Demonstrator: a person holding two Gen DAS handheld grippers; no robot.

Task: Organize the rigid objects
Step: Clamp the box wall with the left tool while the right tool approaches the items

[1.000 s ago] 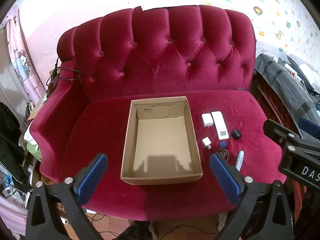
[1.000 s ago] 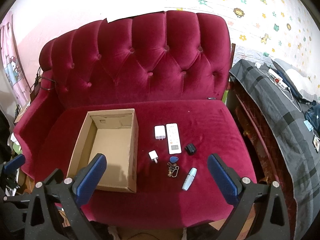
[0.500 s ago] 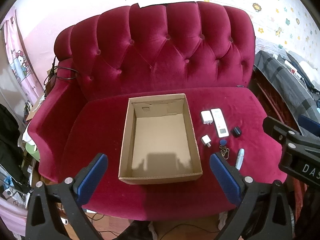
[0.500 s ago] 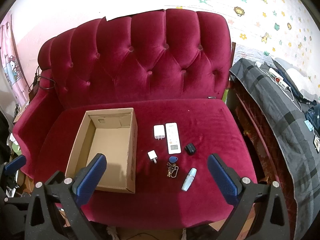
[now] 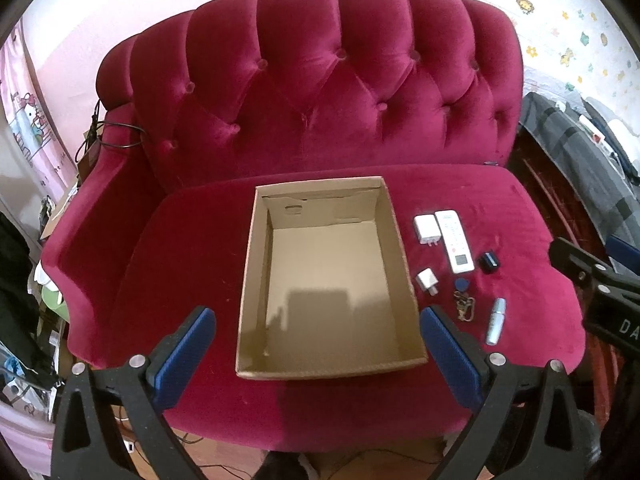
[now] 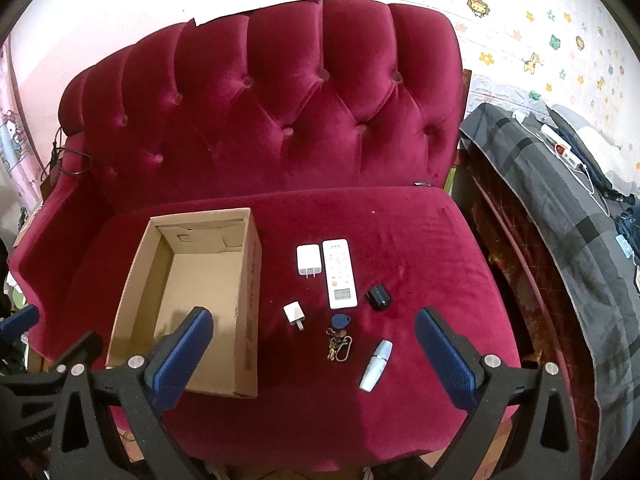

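Observation:
An empty cardboard box [image 5: 394, 240] [image 6: 250, 280] sits open on the red velvet sofa seat. To its right lie a large white charger [image 5: 427, 229] [image 6: 309, 260], a white remote [image 5: 454, 246] [image 6: 339, 272], a small white plug [image 5: 427, 281] [image 6: 294, 314], a black cube adapter [image 5: 489, 262] [image 6: 377, 298], a blue tag with keys [image 5: 463, 298] [image 6: 340, 336] and a pale blue tube [image 5: 495, 320] [image 6: 376, 364]. My left gripper [image 5: 318, 352] hovers open in front of the box. My right gripper [image 6: 314, 356] hovers open in front of the small items. Neither holds anything.
The sofa's tufted backrest [image 5: 320, 100] rises behind the seat. A bed with a grey plaid blanket [image 6: 560, 208] stands to the right, close to the sofa's end. A black cable [image 5: 116, 136] hangs over the left armrest. Clutter lies on the floor at left.
Both grippers have drifted slightly closer to the sofa, so the box and items sit a little lower in view. Nothing on the seat has moved.

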